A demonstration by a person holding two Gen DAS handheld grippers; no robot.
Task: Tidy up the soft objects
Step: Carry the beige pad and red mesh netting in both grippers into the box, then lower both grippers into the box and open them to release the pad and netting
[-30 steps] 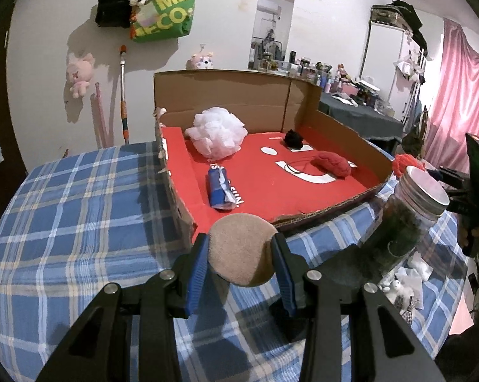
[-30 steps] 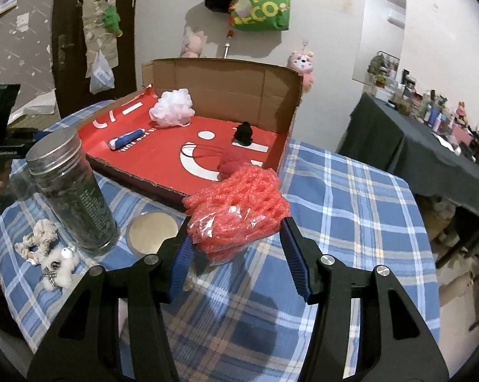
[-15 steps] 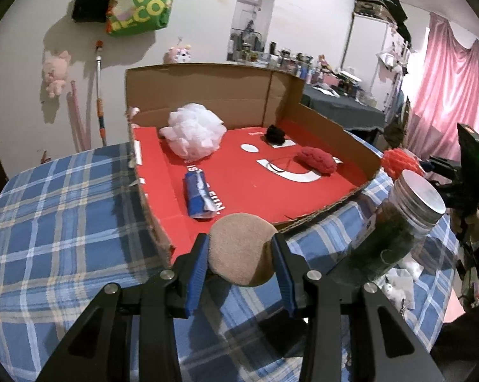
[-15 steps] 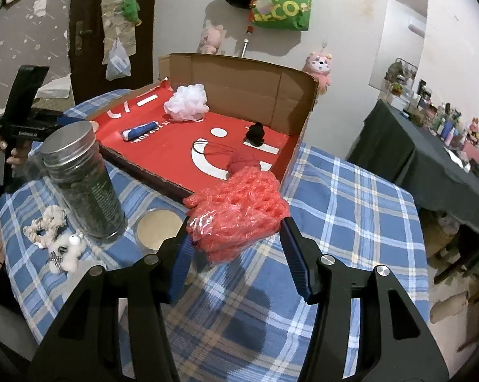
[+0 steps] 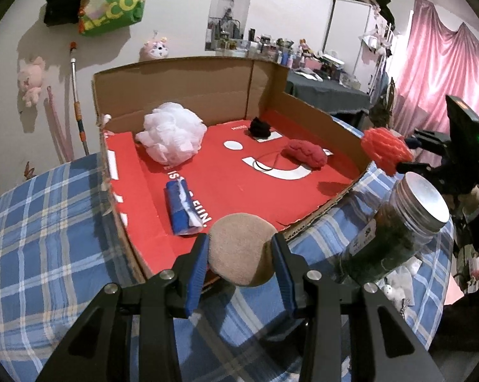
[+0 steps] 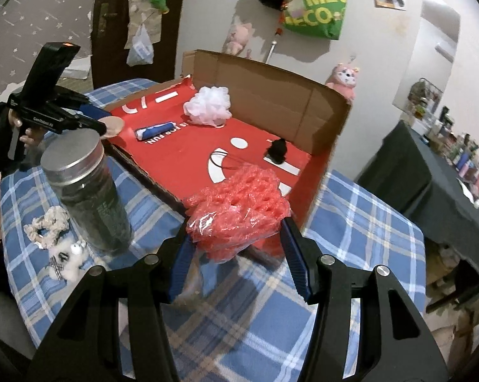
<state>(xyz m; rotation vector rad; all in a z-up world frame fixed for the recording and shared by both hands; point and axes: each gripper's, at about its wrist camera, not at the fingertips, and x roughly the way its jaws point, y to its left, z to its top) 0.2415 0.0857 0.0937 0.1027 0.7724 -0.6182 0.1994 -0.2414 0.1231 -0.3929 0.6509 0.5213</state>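
Note:
My left gripper (image 5: 239, 262) is shut on a round tan puff (image 5: 241, 248), held over the near edge of the open cardboard box (image 5: 188, 95) with its red floor. My right gripper (image 6: 236, 238) is shut on a red foam net (image 6: 239, 203), held at the box's near right corner (image 6: 316, 191); the net also shows in the left wrist view (image 5: 384, 149). In the box lie a white mesh pouf (image 5: 171, 135), a blue rolled cloth (image 5: 183, 208), a black item (image 5: 260, 127) and a red knitted item (image 5: 306, 152).
A jar with a metal lid (image 6: 86, 191) stands on the blue plaid tablecloth (image 6: 351, 222) beside the box. A cream scrunchie (image 6: 48, 226) and a small white plush (image 6: 67, 254) lie next to the jar. A dark table with clutter (image 6: 446, 172) is at the right.
Both grippers have moved closer to the box, still holding their objects. The puff is now over the box's near edge, and the net is at its corner.

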